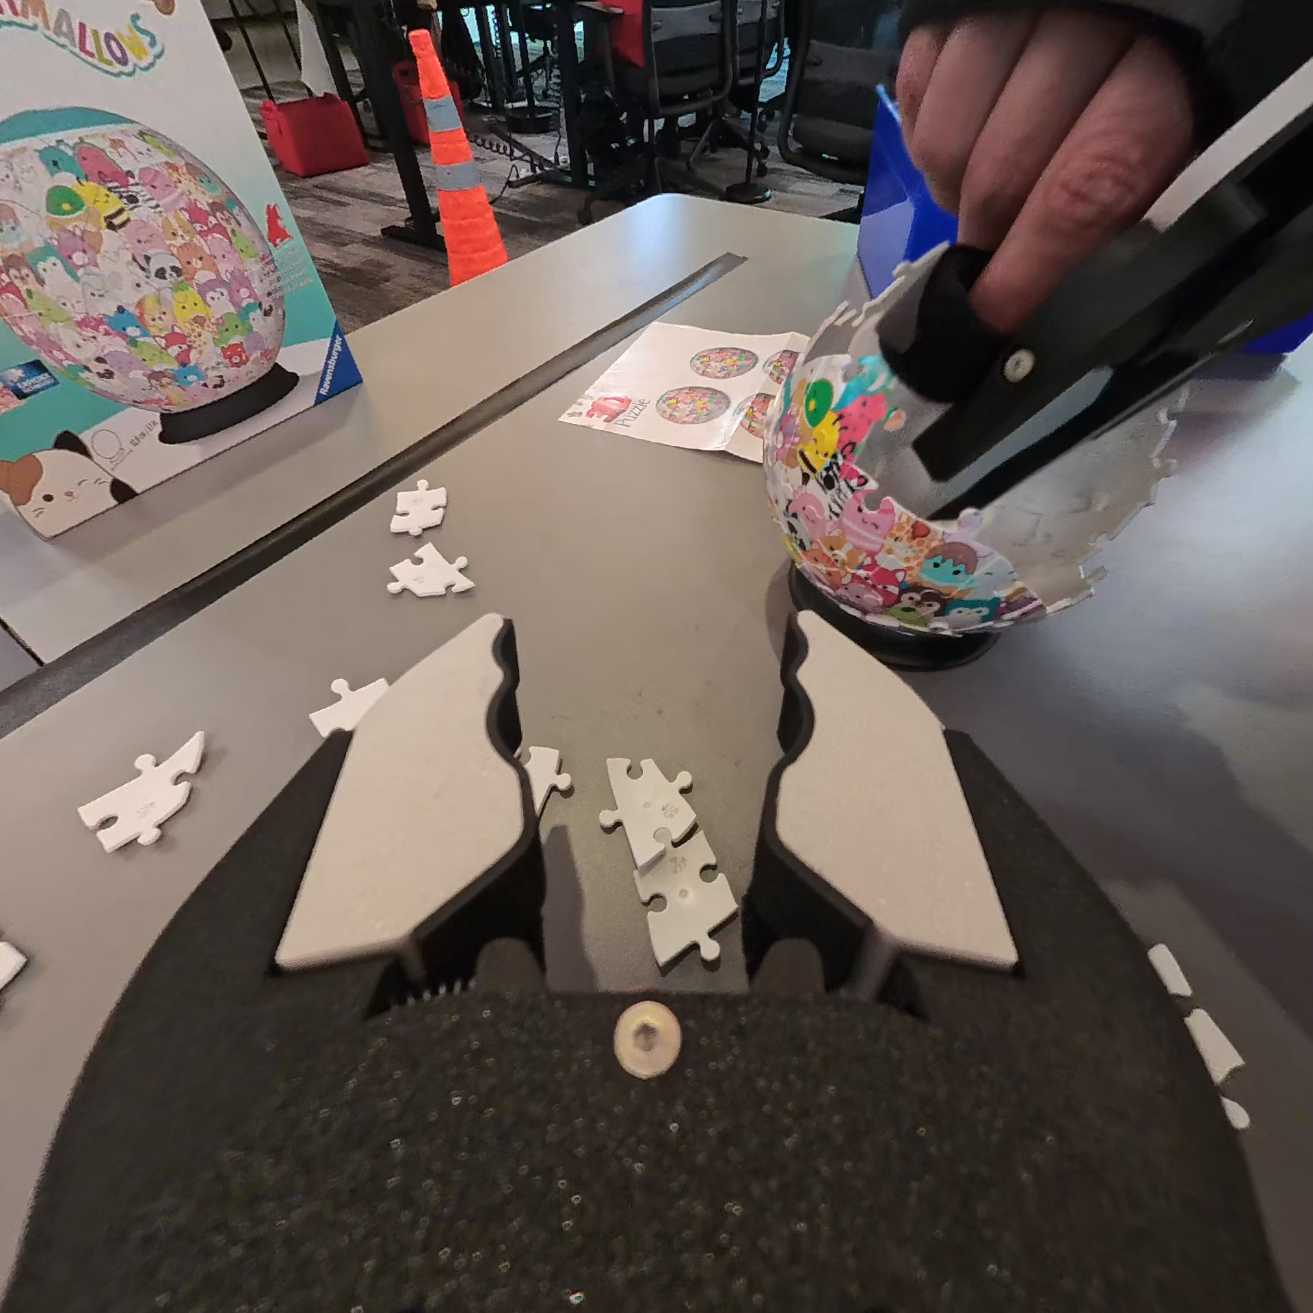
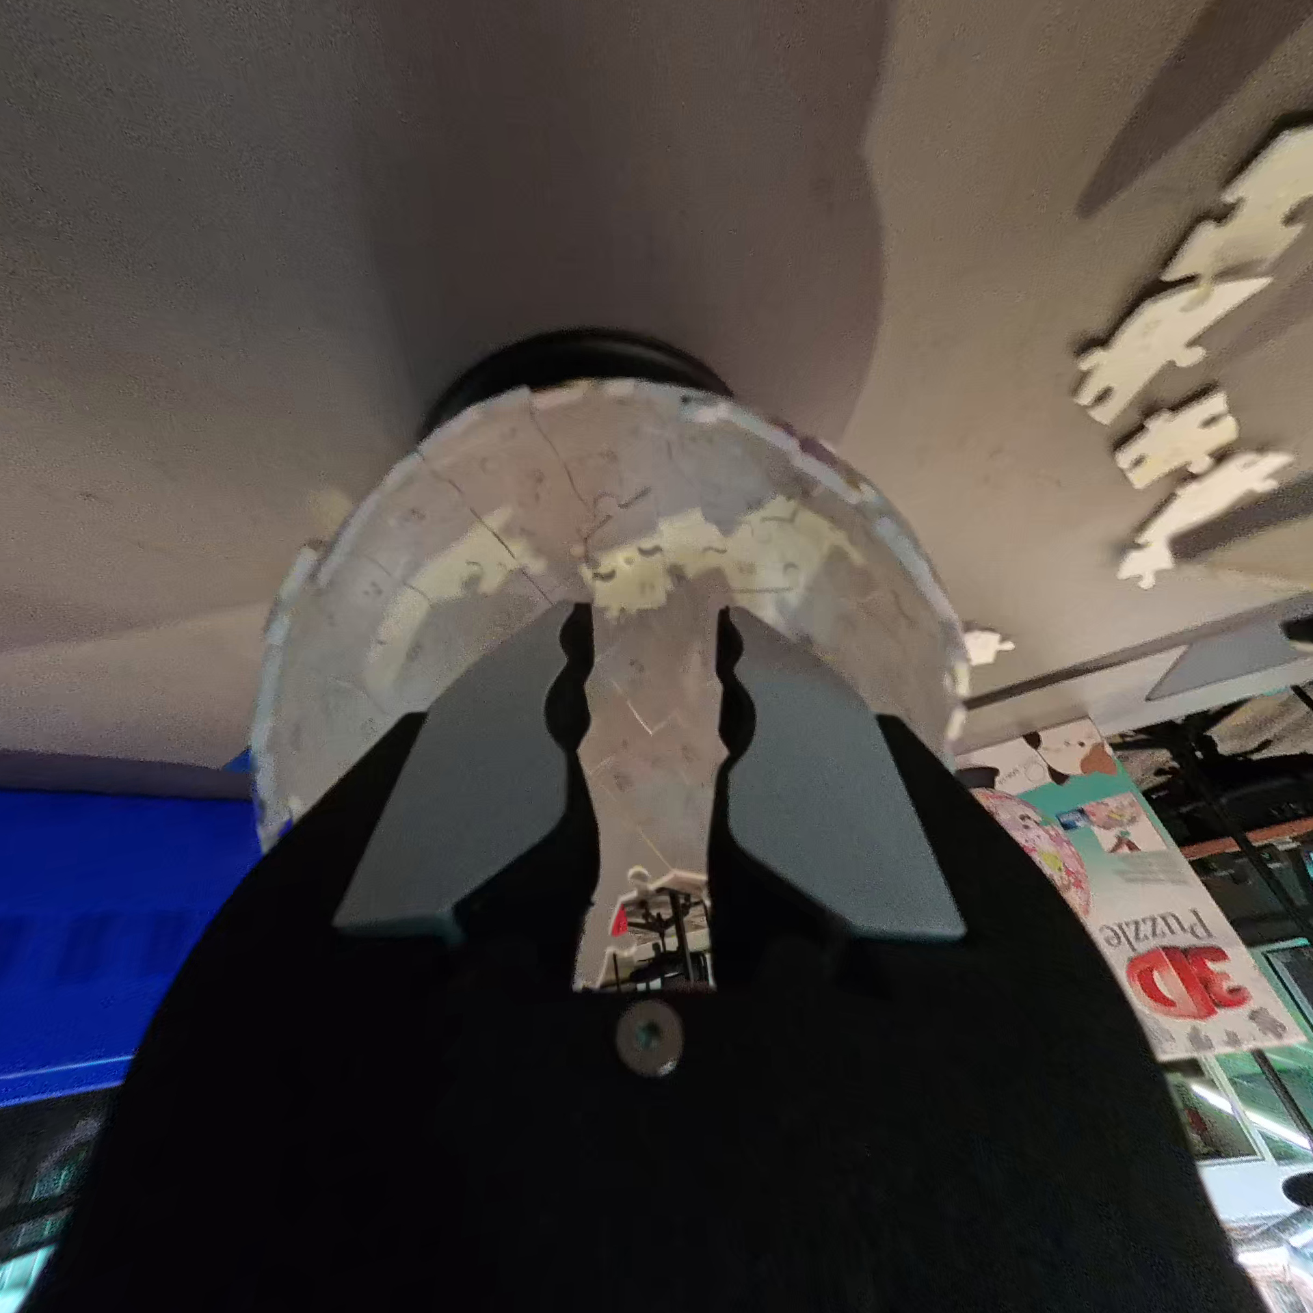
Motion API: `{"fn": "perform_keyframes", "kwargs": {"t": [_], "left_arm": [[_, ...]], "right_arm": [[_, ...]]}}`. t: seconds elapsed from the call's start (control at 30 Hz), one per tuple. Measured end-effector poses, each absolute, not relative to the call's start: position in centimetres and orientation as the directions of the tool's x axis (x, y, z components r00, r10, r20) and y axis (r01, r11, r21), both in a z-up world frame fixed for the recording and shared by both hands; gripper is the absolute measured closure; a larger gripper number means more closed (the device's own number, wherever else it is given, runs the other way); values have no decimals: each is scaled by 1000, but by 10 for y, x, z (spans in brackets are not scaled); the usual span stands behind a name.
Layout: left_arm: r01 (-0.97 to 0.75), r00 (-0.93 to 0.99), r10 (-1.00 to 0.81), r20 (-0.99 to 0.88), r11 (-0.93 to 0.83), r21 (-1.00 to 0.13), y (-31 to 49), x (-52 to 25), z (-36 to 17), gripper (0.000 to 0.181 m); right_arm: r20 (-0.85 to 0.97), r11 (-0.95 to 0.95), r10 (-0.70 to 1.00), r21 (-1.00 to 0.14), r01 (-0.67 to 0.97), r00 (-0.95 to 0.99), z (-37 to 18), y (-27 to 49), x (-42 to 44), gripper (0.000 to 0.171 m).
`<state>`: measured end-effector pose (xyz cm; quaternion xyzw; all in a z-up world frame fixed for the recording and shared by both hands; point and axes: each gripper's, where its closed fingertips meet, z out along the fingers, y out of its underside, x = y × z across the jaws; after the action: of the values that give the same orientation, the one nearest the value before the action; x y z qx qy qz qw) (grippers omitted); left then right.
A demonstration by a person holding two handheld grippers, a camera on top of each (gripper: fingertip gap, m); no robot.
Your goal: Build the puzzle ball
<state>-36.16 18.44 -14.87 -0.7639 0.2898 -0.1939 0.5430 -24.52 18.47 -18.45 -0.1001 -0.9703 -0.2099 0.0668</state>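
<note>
Left gripper (image 1: 650,700): fingers spread wide and empty, hovering over two interlocked white, face-down puzzle pieces (image 1: 668,856) that lie between them on the grey tabletop (image 1: 639,540). Right gripper (image 2: 654,618): fingers narrowly parted, reaching inside the half-built, colourfully printed puzzle ball (image 1: 888,511); whether they pinch its wall cannot be told. The ball sits on a black ring stand (image 1: 895,639) just beyond the left fingers. Judged step: steadying the shell while fetching a piece. Next: lower and close the left fingers on one.

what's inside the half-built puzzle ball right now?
The right gripper reaches into the puzzle ball; its fingers look slightly apart on nothing visible. Bare white piece backs line the shell. The bottom is hidden behind the gripper.
</note>
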Motion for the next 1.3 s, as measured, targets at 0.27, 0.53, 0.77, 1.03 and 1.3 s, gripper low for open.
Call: {"fn": "perform_keyframes", "kwargs": {"t": [0.27,0.53,0.77,1.03,1.3], "left_arm": [[-232,754,-657,-15,-245,-941,184,-360,-149,111],[-234,755,-656,-16,-246,-941,184,-361,-150,111],[-246,752,-659,-27,-242,-939,183,-359,-150,111],[-245,751,-660,-26,-241,-939,183,-359,-150,111],[-251,749,-662,-31,-239,-938,183,-358,-151,111]], "right_arm": [[181,886,226,371,279,-957,-185,185,-238,144],[143,883,235,382,273,-961,-194,183,-237,151],[117,874,237,408,264,-965,-203,185,-238,151],[131,867,248,412,280,-960,-207,188,-241,145],[125,868,240,418,270,-963,-211,187,-241,143]]}}
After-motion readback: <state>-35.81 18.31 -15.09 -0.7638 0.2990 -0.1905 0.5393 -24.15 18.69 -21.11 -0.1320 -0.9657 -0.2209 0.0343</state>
